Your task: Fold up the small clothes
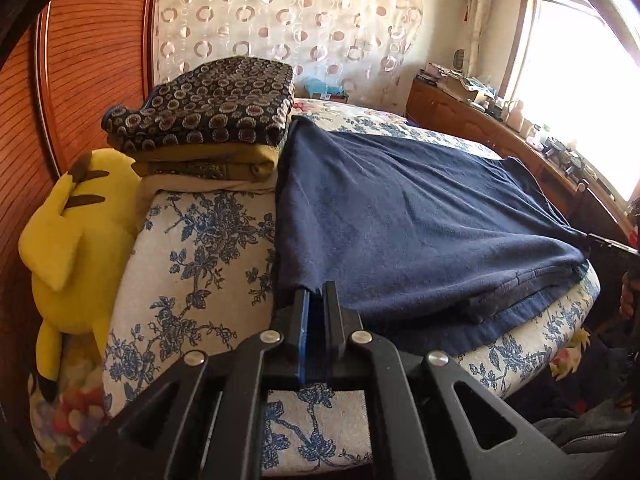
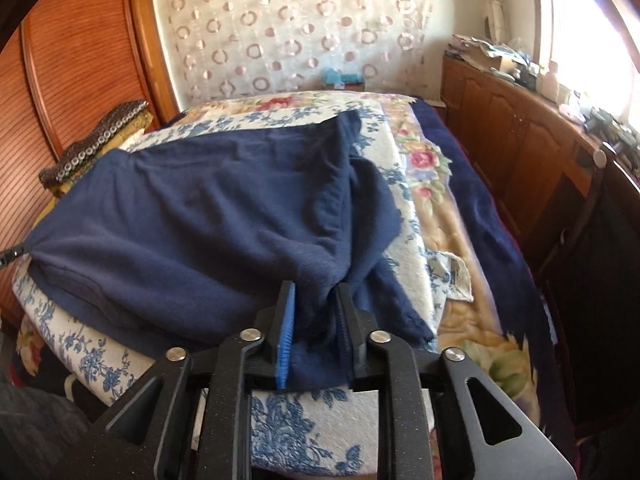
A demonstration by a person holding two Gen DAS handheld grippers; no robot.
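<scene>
Soft, limp navy fleece garment (image 1: 420, 216): left gripper (image 1: 316, 300) pinches its near corner; right gripper (image 2: 316, 300), half-parted, loosely straddles bunched hem.

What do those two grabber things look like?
Each hand-held gripper, left and right, is matte black with two flat fingers. One finger carries a bright blue ribbed pad. Angular black link arms with triangular cut-outs join at round silver pins. No cables, markings or sleeves show.

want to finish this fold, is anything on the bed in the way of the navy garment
Nothing visible: the navy garment lies flat with both grippers at its near edge. The folded pile sits beside it, not on it.
</scene>
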